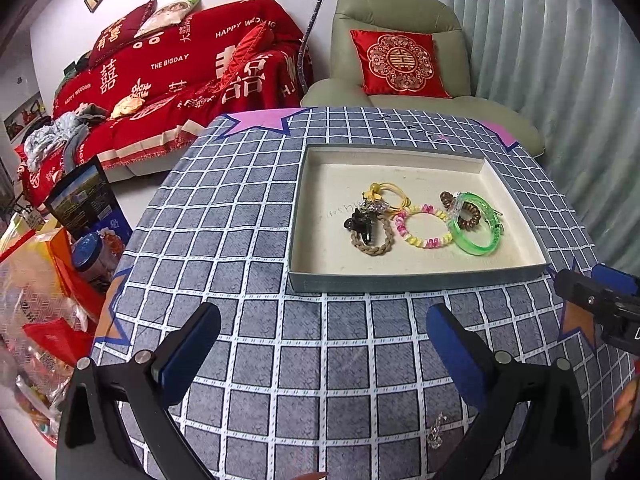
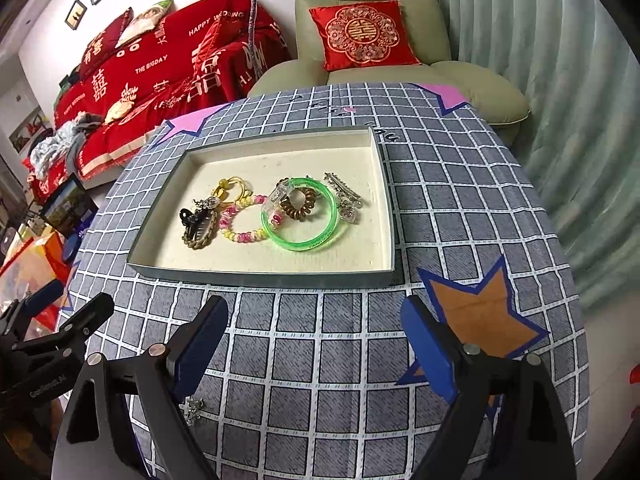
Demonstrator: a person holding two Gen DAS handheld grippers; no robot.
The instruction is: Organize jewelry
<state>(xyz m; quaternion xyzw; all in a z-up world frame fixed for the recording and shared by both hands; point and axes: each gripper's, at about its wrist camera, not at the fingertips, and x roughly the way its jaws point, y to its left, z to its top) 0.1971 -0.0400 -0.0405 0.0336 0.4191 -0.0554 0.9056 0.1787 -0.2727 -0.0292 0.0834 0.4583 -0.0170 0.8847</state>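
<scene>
A shallow cream-lined tray (image 1: 400, 280) (image 2: 260, 276) sits on the checked tablecloth. Inside lie a green bangle (image 1: 472, 246) (image 2: 304, 244), a pink and yellow beaded bracelet (image 1: 424, 242) (image 2: 244, 236), a brown braided bracelet with a black claw clip (image 1: 370, 240) (image 2: 196, 226), a yellow hair tie (image 1: 390, 194), a brown spiral tie (image 2: 298, 206) and a silver hairpin (image 2: 344, 188). A small silver charm (image 1: 436, 432) (image 2: 194, 406) lies on the cloth near me. My left gripper (image 1: 324, 314) and right gripper (image 2: 314, 306) hover in front of the tray, both open and holding nothing.
An orange star patch (image 2: 480, 320) marks the cloth at the right. Beyond the table stand a green armchair (image 1: 400, 20) with a red cushion and a red-covered sofa (image 1: 180, 72). Bags and boxes (image 1: 60, 260) crowd the floor at the left.
</scene>
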